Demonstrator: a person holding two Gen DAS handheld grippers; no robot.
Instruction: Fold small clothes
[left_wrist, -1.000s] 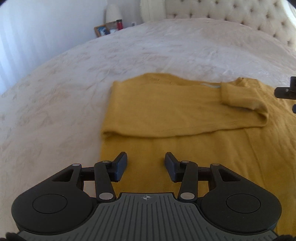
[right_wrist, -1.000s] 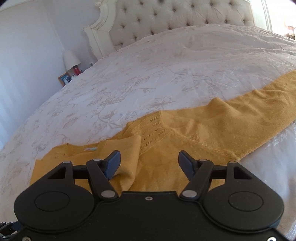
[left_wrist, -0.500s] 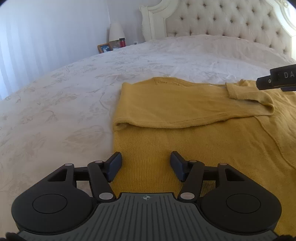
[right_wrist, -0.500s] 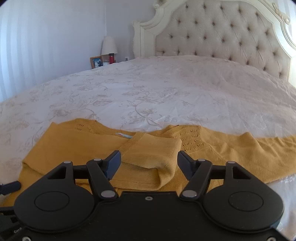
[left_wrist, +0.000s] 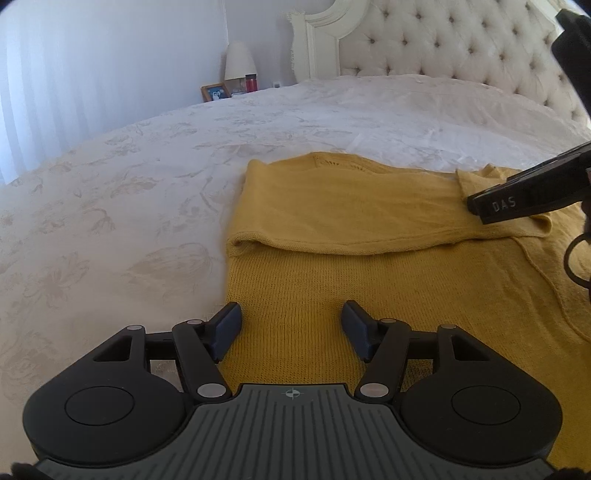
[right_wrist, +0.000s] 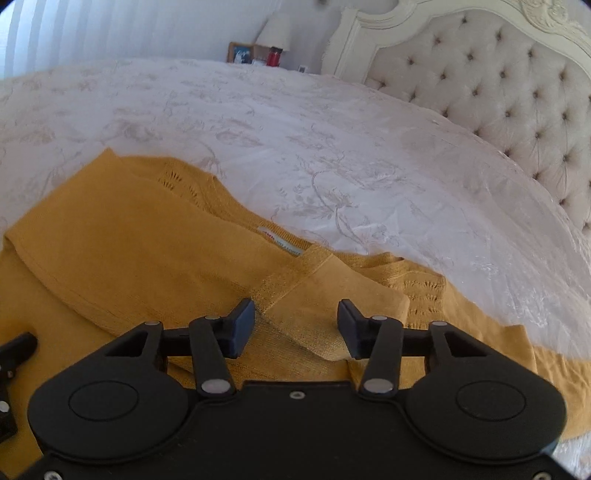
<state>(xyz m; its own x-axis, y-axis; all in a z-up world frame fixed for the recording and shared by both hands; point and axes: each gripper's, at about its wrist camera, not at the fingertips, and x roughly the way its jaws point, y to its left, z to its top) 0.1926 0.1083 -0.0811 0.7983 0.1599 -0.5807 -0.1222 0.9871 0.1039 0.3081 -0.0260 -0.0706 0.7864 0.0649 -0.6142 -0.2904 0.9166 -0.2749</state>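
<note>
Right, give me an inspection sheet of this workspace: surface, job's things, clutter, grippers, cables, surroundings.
Surface: bedspread, white with a pale flower pattern, lightly creased.
Job's things: yellow sweater lying flat, one sleeve folded across the body, cuff near the neck label.
Clutter: nothing seen on the bed.
Grippers: left gripper open over the sweater's lower edge, nothing held; right gripper with jaws closing either side of the cuff, pads not yet pressing.
Cables: a dark loop by the right gripper, unclear.
Surroundings: tufted headboard; lamp, photo frame and red bottle beside the bed.
</note>
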